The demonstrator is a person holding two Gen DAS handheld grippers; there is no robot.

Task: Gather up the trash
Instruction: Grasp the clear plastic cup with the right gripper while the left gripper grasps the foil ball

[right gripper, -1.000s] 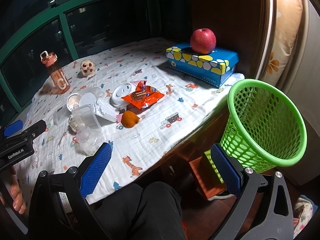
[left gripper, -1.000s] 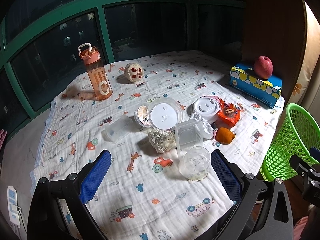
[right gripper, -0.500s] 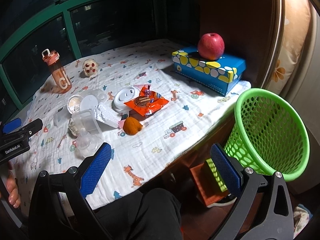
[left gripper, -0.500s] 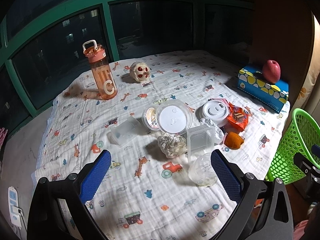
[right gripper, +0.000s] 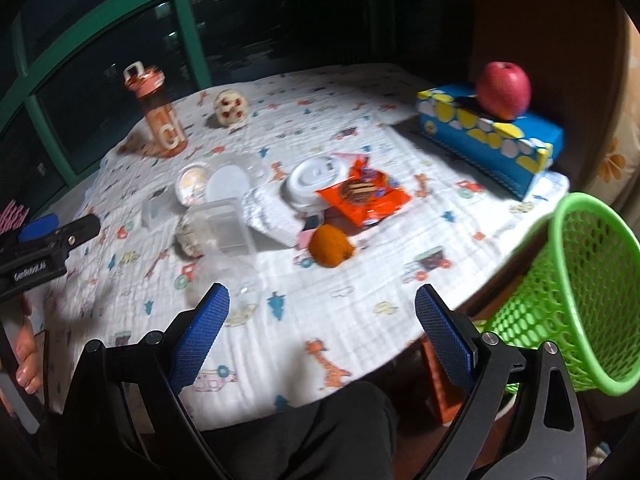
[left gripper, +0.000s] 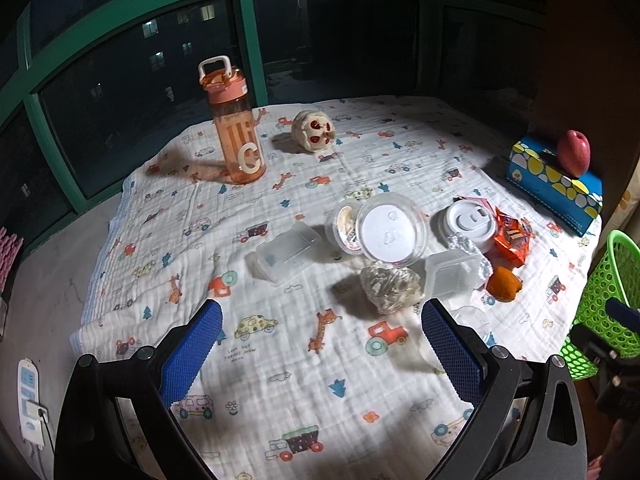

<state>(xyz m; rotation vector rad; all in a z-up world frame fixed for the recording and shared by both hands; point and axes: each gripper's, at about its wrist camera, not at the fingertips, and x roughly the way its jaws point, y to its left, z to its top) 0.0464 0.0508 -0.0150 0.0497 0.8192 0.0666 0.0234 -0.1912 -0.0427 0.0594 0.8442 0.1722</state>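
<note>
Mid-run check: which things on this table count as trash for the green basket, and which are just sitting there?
Likely for the job:
- green basket
- orange snack wrapper
- orange peel
- white cup lid
- crumpled clear wrap
- clear plastic tubs
- round clear lid

Probably just lying about:
- orange water bottle
- skull toy
- tissue box
- apple

Near side of the cloth [left gripper: 304, 392] is bare, easy way in. Trash pile [left gripper: 400, 248] clogs the middle; bottle [left gripper: 236, 128] and skull [left gripper: 314, 131] stand behind, well apart.
</note>
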